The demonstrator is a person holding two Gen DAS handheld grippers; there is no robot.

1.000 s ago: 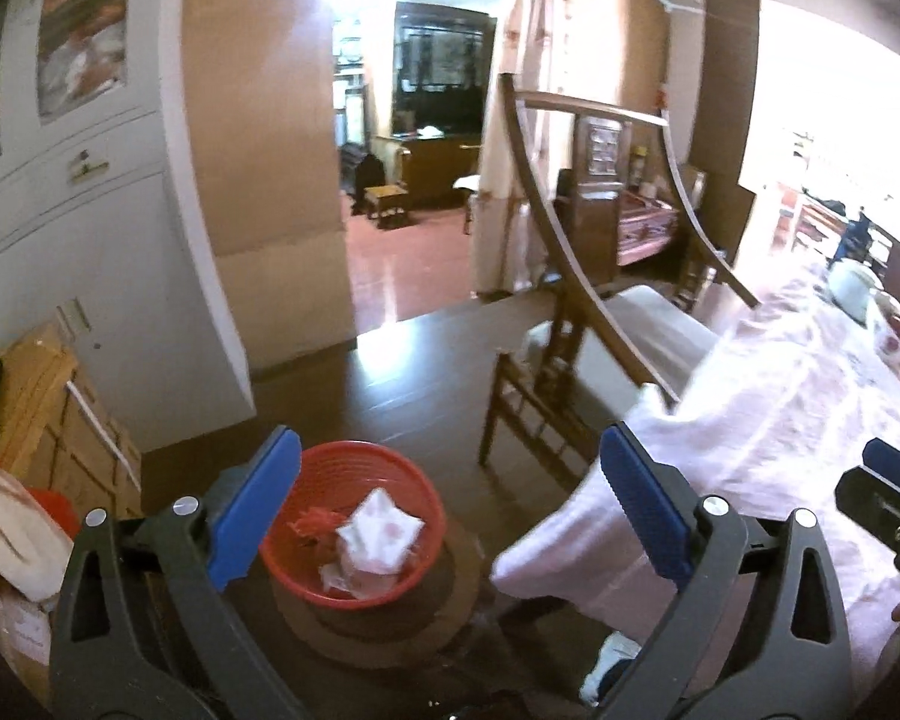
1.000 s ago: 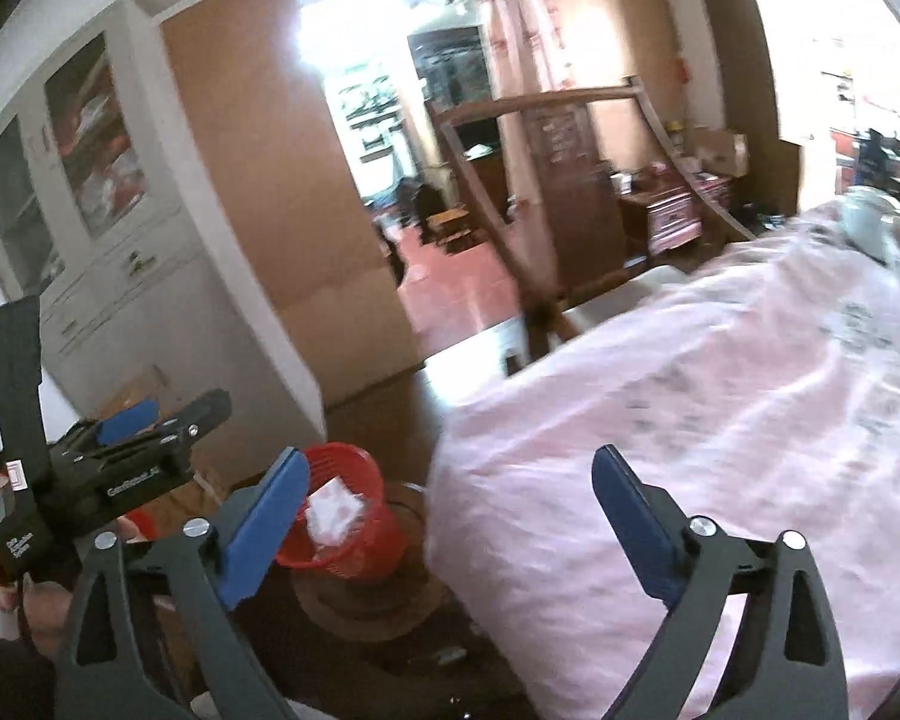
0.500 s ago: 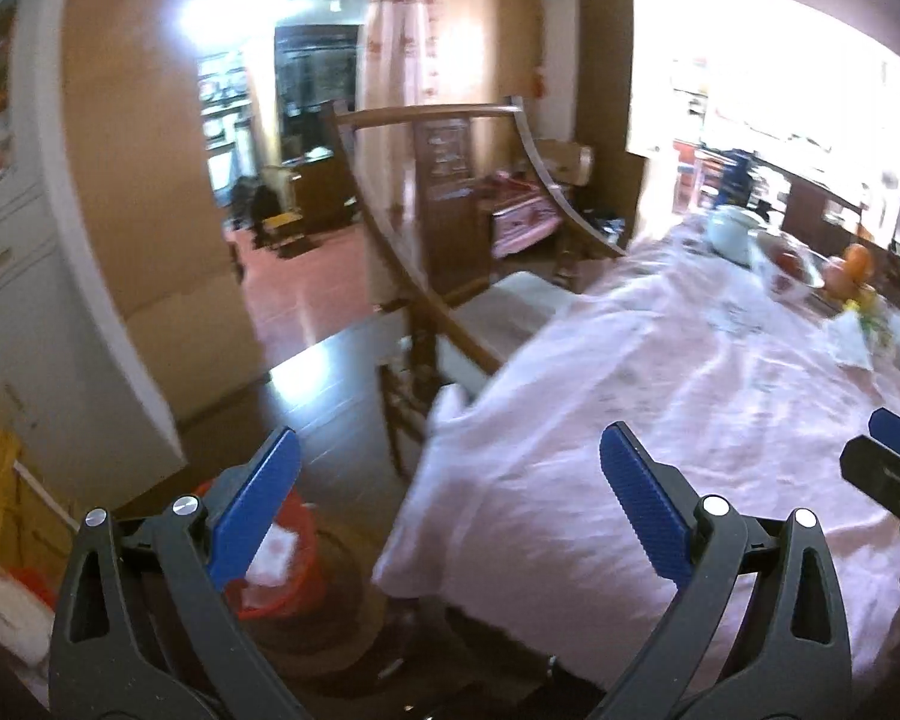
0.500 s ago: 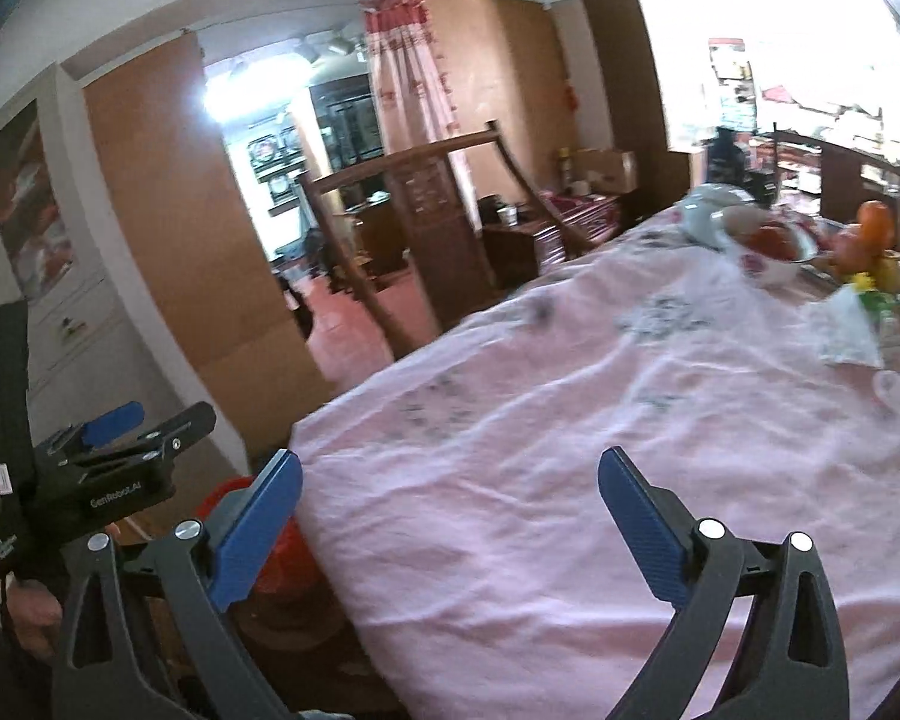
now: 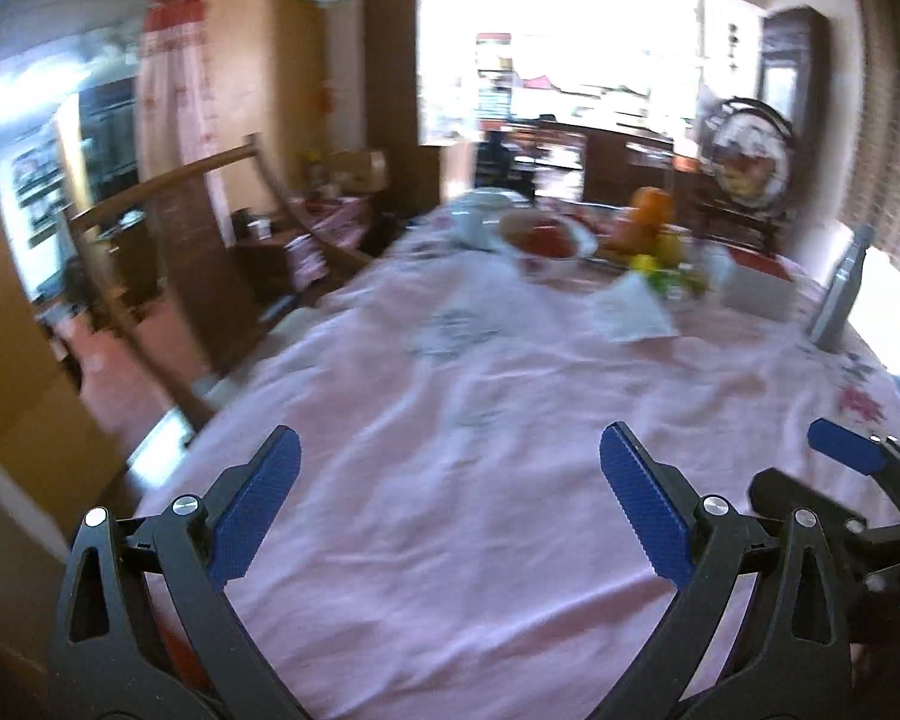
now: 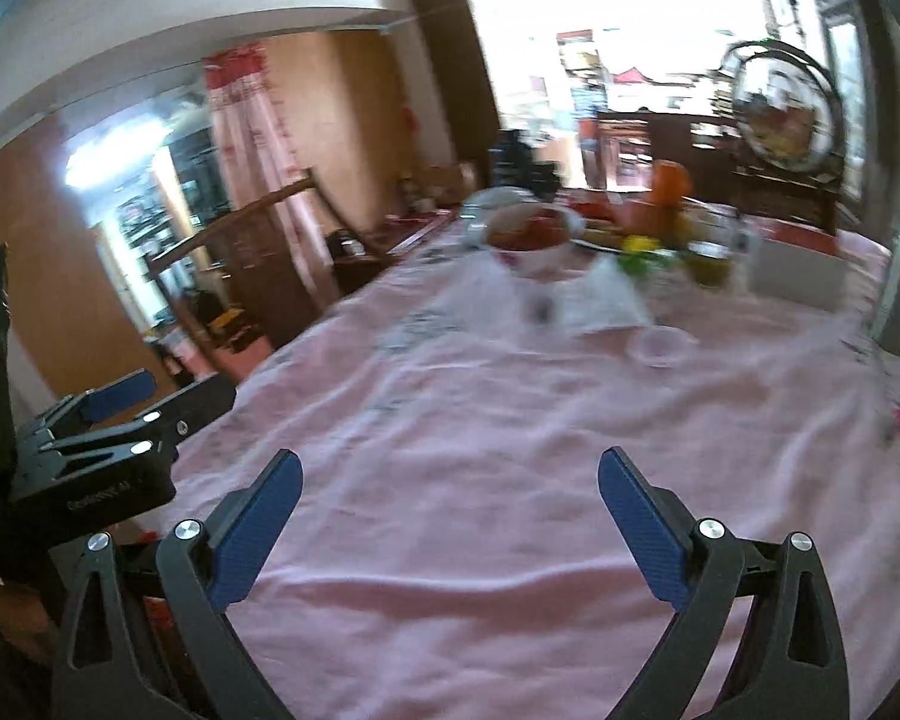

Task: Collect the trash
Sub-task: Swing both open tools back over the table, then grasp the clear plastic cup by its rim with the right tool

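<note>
A white sheet of paper (image 5: 630, 315) lies flat on the pink tablecloth (image 5: 480, 480), past the middle of the table; the right wrist view also shows this paper (image 6: 606, 300). A small clear plastic cup (image 6: 660, 345) sits just in front of it. My left gripper (image 5: 450, 450) is open over the near cloth, with nothing between its fingers. My right gripper (image 6: 450, 468) is open too, beside it on the right, and also holds nothing. Both are well short of the paper. The views are blurred by motion.
At the far end of the table are a bowl with red contents (image 5: 549, 237), orange fruit (image 5: 648, 210), a white box (image 5: 756, 294) and a grey bottle (image 5: 840, 294). A wooden chair (image 5: 168, 228) stands at the table's left side.
Both views swung up and to the right, from the red bin with crumpled paper on the floor to the tabletop. The bin has dropped out of sight. Both grippers stayed open.
</note>
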